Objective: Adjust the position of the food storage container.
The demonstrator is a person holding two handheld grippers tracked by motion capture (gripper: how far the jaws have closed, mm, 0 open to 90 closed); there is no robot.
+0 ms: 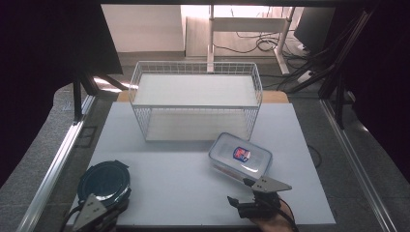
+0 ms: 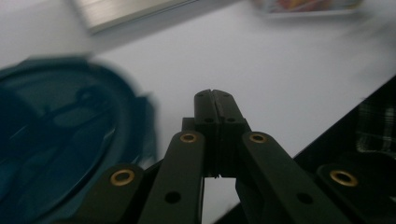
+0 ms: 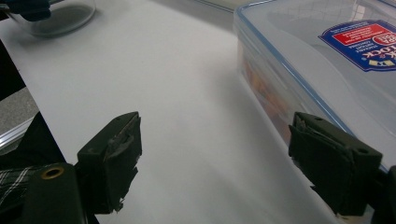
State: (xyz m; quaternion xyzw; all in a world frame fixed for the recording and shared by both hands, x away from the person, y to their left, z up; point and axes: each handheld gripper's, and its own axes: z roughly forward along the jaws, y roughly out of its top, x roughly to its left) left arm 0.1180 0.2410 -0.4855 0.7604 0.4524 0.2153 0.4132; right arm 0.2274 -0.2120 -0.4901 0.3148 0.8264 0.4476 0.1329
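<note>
A clear rectangular box (image 1: 240, 157) with a blue-rimmed lid and a red and blue label lies slanted on the white table, in front of the wire basket. My right gripper (image 1: 240, 191) sits just short of its near corner. In the right gripper view the right gripper (image 3: 219, 149) is open and wide: one jaw stands beside the box (image 3: 327, 60), the other over bare table. A round container with a dark blue lid (image 1: 104, 181) rests at the front left. My left gripper (image 1: 118, 203) is at its near right edge. Up close the left gripper (image 2: 214, 95) is shut on nothing, with the round container (image 2: 56, 140) to its left.
A white wire basket (image 1: 196, 72) with two levels stands at the back middle of the white table top (image 1: 169, 169). Metal rails run along both sides of the table. The table's front edge is close behind both grippers.
</note>
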